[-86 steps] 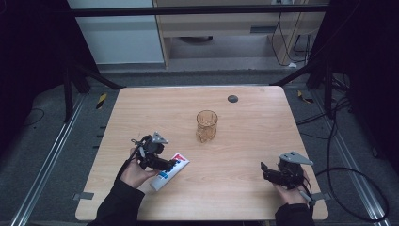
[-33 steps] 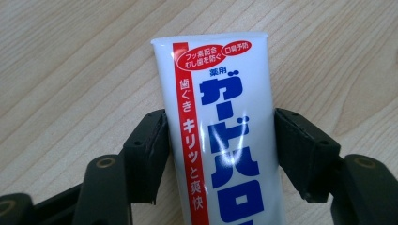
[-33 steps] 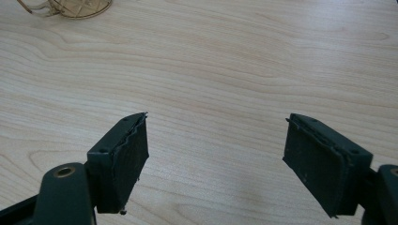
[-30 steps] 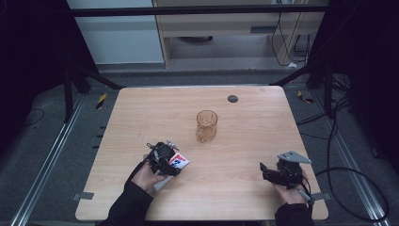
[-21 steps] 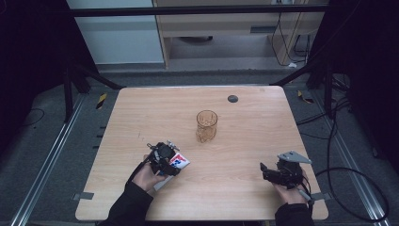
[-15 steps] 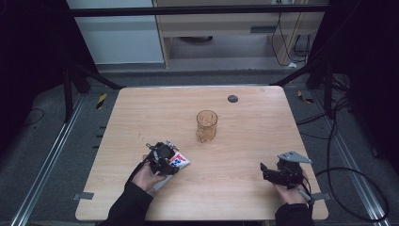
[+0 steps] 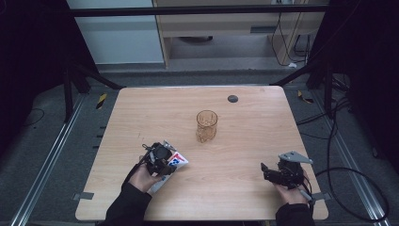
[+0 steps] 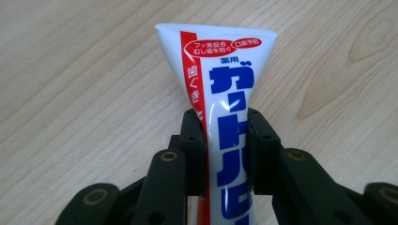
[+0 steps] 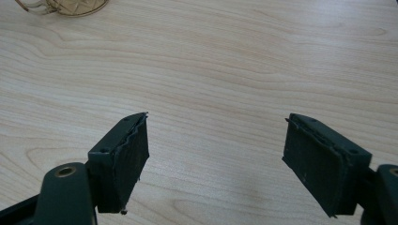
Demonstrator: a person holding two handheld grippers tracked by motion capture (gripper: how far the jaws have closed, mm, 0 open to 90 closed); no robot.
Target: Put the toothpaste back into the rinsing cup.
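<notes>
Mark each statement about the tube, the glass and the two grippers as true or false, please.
1. The left gripper is shut on the tube. True; its jaws have just been closing.
2. The right gripper holds the glass. False: its jaws are open, with nothing between them.
3. The glass stands upright on the table. True.
4. The tube sits inside the glass. False: it is apart from it, in the left gripper.

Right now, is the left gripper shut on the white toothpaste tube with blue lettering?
Shut on it: the left gripper has just closed, both pads pressing the white toothpaste tube.
</notes>
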